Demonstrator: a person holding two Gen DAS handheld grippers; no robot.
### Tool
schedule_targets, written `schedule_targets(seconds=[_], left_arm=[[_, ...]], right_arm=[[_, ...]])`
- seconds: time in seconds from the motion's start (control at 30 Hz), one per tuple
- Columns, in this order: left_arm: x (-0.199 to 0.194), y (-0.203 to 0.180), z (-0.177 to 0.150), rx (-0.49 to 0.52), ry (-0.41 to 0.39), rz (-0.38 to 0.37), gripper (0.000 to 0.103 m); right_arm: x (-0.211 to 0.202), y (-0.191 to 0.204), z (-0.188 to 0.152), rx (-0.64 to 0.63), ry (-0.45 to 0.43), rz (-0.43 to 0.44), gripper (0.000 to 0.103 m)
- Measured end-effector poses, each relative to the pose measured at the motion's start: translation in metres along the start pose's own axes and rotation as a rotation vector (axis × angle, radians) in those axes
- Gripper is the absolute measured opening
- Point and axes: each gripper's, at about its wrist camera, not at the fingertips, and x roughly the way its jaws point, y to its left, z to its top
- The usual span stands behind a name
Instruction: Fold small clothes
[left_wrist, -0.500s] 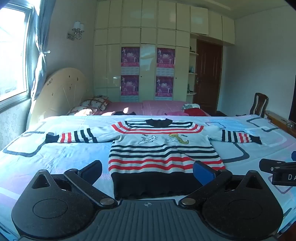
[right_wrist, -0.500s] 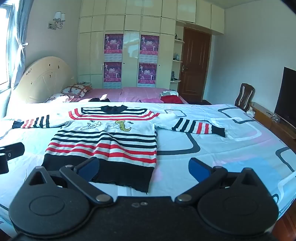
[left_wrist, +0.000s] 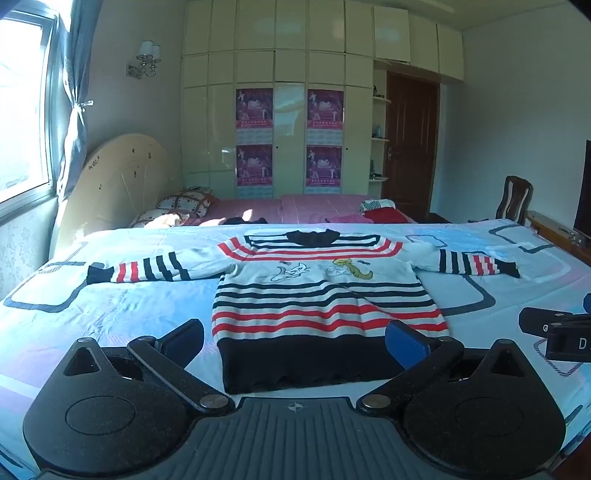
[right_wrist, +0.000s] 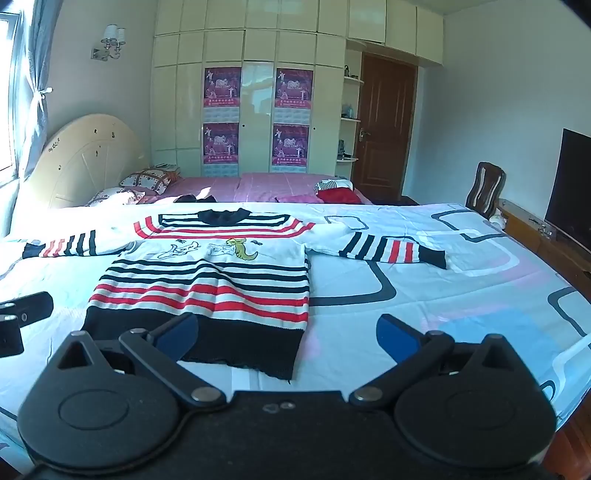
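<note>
Sunlit bedroom walls frame the scene, with a tall cream wardrobe (left_wrist: 280, 110) at the far end carrying four purple posters (left_wrist: 254, 108) in two columns of two, a brown door (right_wrist: 388, 129) to its right, and a pink-covered bed (right_wrist: 273, 188) below it with a rounded cream headboard (left_wrist: 122, 177). Nearer lies a second bed under a pale blue sheet (left_wrist: 110, 310) printed with dark rounded rectangles. One striped sweater (left_wrist: 325, 295) is spread flat on this sheet, front up, its long axis running away from the cameras: black hem nearest, black collar farthest, toward the wardrobe. Its two sleeves stretch straight out to either side, each ending in a black cuff. A cartoon print crosses the white chest band. Beside the door stands one wooden chair (right_wrist: 485, 186), and a dark television screen (right_wrist: 576, 210) sits at the right edge. One double wall lamp (left_wrist: 146, 59) hangs near the curtained window (left_wrist: 22, 110).

Both claws hover over the near edge of the bed. The left gripper (left_wrist: 293, 341) is spread wide with the sweater's hem seen between its blue fingers, nothing gripped. The right gripper (right_wrist: 288, 338) is likewise spread wide over the hem's right corner, empty.
</note>
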Motion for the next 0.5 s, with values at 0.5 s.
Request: schedule_targets(seconds=[0.5], left_arm=[[0.0028, -0.0019, -0.0008, 0.008, 0.006, 0.0, 0.103]], right_arm=[[0.0044, -0.004, -0.0053, 0.006, 0.003, 0.0, 0.103]])
